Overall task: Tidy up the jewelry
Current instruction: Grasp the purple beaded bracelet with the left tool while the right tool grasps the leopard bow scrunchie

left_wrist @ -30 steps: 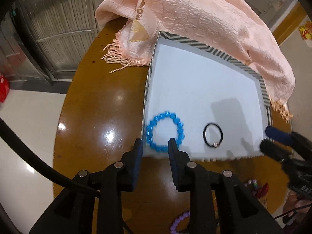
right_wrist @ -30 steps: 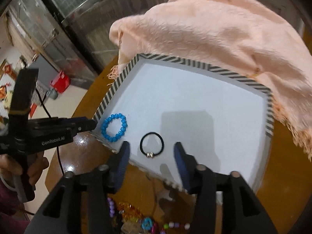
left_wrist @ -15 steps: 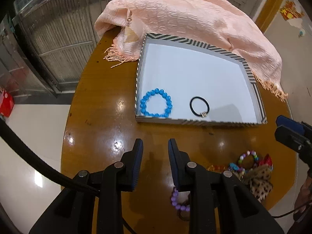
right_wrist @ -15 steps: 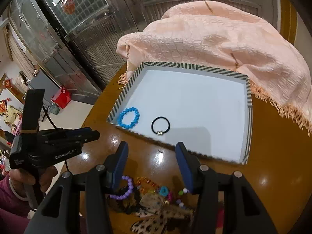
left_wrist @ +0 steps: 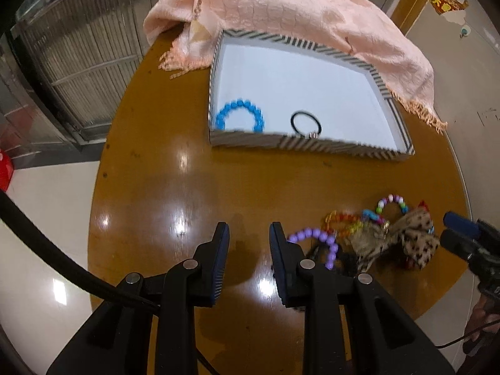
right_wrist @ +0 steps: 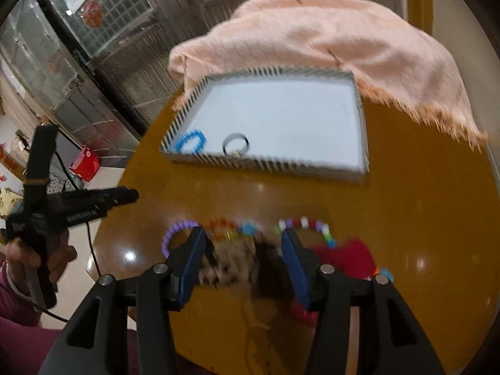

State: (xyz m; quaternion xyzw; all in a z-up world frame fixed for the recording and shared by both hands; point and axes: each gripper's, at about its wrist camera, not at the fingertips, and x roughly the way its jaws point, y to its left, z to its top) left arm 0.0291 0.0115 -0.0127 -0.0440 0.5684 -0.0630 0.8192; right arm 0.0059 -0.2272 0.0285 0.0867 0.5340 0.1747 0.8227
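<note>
Your left gripper (left_wrist: 248,234) has its fingers spread over bare bench (left_wrist: 187,193), holding nothing. Your right gripper (right_wrist: 242,243) is spread wide too, hovering above the jewelry pile (right_wrist: 250,250) in front of the striped tray (right_wrist: 265,164). Inside the tray's near-left corner: blue bead bracelet (left_wrist: 240,118), black hair tie (left_wrist: 305,122) beside it.

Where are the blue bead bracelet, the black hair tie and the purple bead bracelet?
blue bead bracelet (left_wrist: 240,105): left wrist view, top arc of beads, inside the striped tray.
black hair tie (left_wrist: 305,113): left wrist view, top of the loop, inside the tray.
purple bead bracelet (left_wrist: 312,233): left wrist view, upper beads, on the table.
</note>
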